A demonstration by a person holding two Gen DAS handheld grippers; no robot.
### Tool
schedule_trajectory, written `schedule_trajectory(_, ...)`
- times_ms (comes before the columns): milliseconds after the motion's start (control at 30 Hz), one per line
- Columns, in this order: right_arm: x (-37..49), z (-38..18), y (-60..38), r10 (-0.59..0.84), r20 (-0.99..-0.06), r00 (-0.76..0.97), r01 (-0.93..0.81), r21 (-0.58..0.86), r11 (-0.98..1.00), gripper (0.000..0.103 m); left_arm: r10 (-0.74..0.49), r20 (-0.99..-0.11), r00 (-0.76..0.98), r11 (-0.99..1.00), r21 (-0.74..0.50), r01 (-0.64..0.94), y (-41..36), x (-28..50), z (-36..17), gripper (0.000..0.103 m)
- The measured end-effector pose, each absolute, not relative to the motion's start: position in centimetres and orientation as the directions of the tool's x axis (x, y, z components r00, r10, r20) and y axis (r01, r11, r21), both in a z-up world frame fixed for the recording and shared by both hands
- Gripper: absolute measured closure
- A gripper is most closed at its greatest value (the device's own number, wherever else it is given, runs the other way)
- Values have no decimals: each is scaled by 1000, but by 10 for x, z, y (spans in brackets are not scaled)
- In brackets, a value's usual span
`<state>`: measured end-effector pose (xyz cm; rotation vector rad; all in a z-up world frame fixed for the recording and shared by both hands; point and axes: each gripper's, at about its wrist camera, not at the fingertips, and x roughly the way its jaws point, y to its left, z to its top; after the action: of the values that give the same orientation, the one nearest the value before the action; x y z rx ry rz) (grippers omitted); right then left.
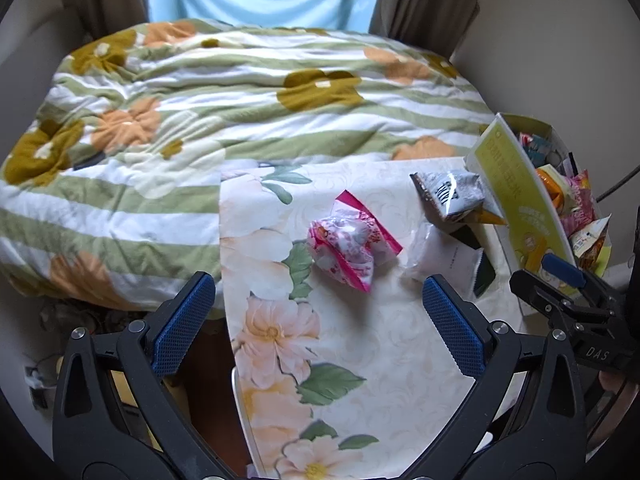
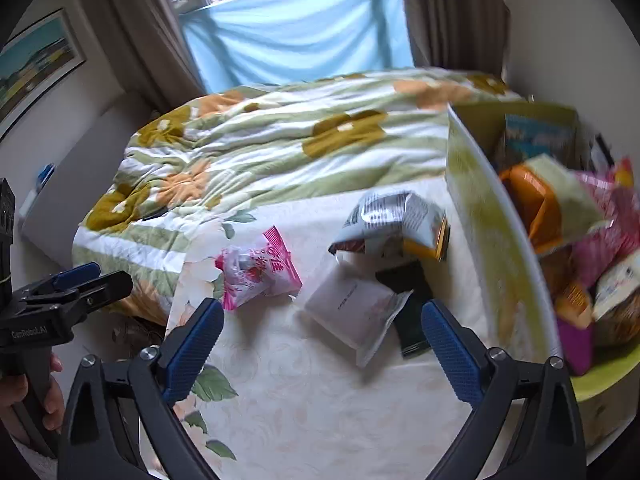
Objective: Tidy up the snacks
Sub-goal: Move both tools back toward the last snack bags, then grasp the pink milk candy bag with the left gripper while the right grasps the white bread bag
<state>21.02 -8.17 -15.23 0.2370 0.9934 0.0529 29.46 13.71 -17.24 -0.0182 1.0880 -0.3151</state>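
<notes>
Hovering above the tabletop (image 1: 400,340), the left hand-held gripper (image 1: 320,320) has its jaws spread wide with nothing between them. The right hand-held gripper (image 2: 322,340) is likewise wide open and empty, over the same floral cloth.

Snacks loose on the tabletop:
- pink packet (image 1: 348,242), crumpled, near the cloth's far left part; seen again in the right wrist view (image 2: 260,270).
- white packet (image 1: 440,260), flat, just right of the pink one; a dark packet (image 2: 408,312) lies partly under it.
- silver bag (image 1: 450,194), farthest back, touching the box wall.

Box (image 1: 516,196), yellow-green, stands at the right edge of the tabletop and holds a heap of mixed packets, orange, pink and white. In the right wrist view its contents (image 2: 580,240) are motion-blurred, so single items cannot be told apart.

The left wrist view shows the right gripper beside the box's near corner. In the right wrist view a hand (image 2: 24,396) holds the left gripper's grip at the frame's left edge.

A flowered quilt (image 1: 200,120) covers the bed beyond the tabletop.
</notes>
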Motion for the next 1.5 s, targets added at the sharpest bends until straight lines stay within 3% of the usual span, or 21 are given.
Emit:
schedule_trajectory(267,218,-201,-80,74,-870,487,271,231,934,4,-319,-892,321,929,-227,292,115,350,-233,1)
schedule_trajectory(667,217,-233,-89,75,-882,465,373,272,887,4,-283,-928,243,878,-148,456,69,376,-292,1)
schedule_trajectory(800,218,-238,-91,82,-879,470,396,293,870,4,-286,-933,219,847,-140,513,60,378,-303,11)
schedule_trajectory(933,218,-239,-95,81,-878,472,420,305,855,4,-284,-931,229,816,-109,568,52,376,-304,16)
schedule_trajectory(1067,222,-244,-99,86,-881,466,446,318,837,4,-287,-927,242,794,-88,602,47,375,-300,35)
schedule_trajectory(1300,229,-248,-96,99,-883,459,462,332,822,4,-302,-922,244,791,-99,604,52,376,-298,45)
schedule_trajectory(1500,239,-250,-87,93,-895,437,475,317,821,4,-292,-922,255,810,-96,579,66,374,-295,48)
